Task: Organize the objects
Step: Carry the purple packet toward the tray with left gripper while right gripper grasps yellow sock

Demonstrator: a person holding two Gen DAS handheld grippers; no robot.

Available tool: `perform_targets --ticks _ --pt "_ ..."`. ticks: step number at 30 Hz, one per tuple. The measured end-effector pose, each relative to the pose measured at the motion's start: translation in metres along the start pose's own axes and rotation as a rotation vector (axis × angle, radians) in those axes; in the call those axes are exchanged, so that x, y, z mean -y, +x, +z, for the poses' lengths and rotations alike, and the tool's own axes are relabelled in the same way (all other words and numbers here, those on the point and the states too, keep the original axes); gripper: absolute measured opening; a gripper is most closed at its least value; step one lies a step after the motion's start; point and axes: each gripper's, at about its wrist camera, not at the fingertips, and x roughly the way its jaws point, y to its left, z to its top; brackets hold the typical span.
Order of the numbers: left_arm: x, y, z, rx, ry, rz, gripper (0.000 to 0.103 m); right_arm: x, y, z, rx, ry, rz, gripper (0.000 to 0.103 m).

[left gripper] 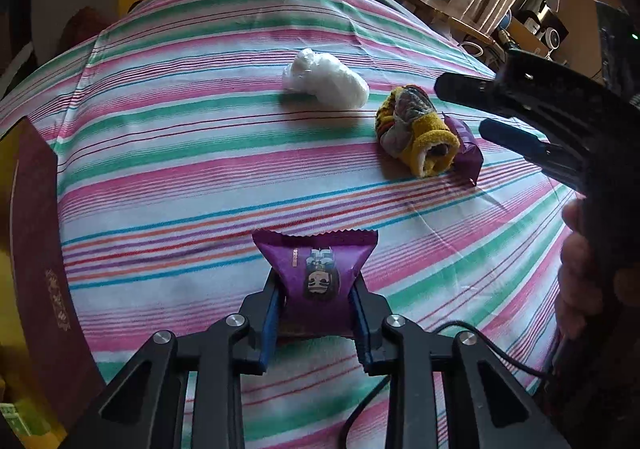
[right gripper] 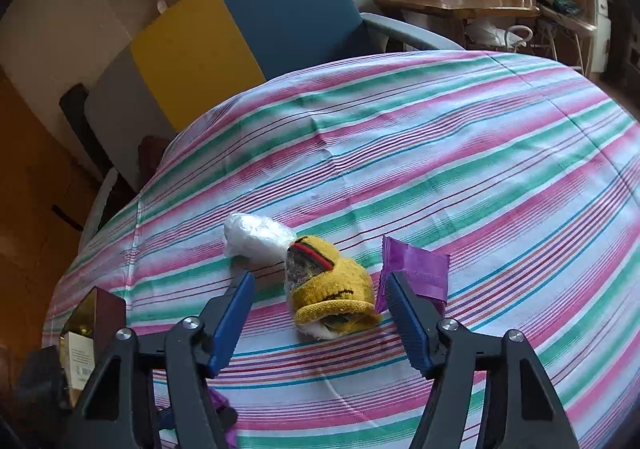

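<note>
My left gripper (left gripper: 316,289) is shut on a purple snack packet (left gripper: 316,269), its blue pads pressing both sides just above the striped tablecloth (left gripper: 180,169). A second purple packet (left gripper: 466,145) (right gripper: 416,269) lies beside a rolled yellow knitted sock bundle (left gripper: 416,129) (right gripper: 332,289). Behind them sits a crumpled white plastic wad (left gripper: 324,79) (right gripper: 256,237). My right gripper (right gripper: 319,277) (left gripper: 462,105) hovers open over the sock bundle. One finger is near the white wad and the other near the second packet, and nothing is gripped.
A dark red box (left gripper: 44,249) (right gripper: 104,313) stands at the table's left edge. A blue and yellow chair (right gripper: 292,9) is behind the table, with a wooden side table (right gripper: 456,5) further back. A hand (left gripper: 576,269) holds the right gripper's handle.
</note>
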Motion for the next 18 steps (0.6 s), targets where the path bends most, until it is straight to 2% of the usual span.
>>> perform_targets --ticks 4,7,11,12,14,15,17,18 --pt "-0.002 -0.032 -0.018 0.049 0.013 -0.043 0.03 -0.02 0.009 -0.002 -0.003 -0.116 -0.064 0.069" --pt "-0.003 -0.056 -0.022 0.097 0.033 -0.045 0.03 -0.031 0.025 -0.004 -0.026 -0.209 -0.102 0.075" --pt "-0.013 -0.086 -0.031 0.144 0.01 -0.076 0.03 -0.041 0.052 -0.01 -0.054 -0.344 -0.21 0.075" --pt "-0.018 -0.094 -0.035 0.156 0.006 -0.079 0.03 -0.04 0.058 -0.012 -0.07 -0.36 -0.219 0.073" --pt "-0.026 -0.109 -0.042 0.18 -0.002 -0.072 0.03 -0.035 0.069 -0.015 -0.109 -0.375 -0.248 0.053" --pt "-0.032 -0.116 -0.046 0.19 -0.011 -0.07 0.03 -0.034 0.073 -0.016 -0.121 -0.375 -0.246 0.052" --pt "-0.046 -0.127 -0.054 0.207 -0.032 -0.069 0.03 -0.035 0.068 -0.017 -0.114 -0.382 -0.235 0.038" --pt "-0.055 -0.132 -0.057 0.217 -0.046 -0.064 0.03 -0.038 0.064 -0.019 -0.103 -0.387 -0.224 0.036"
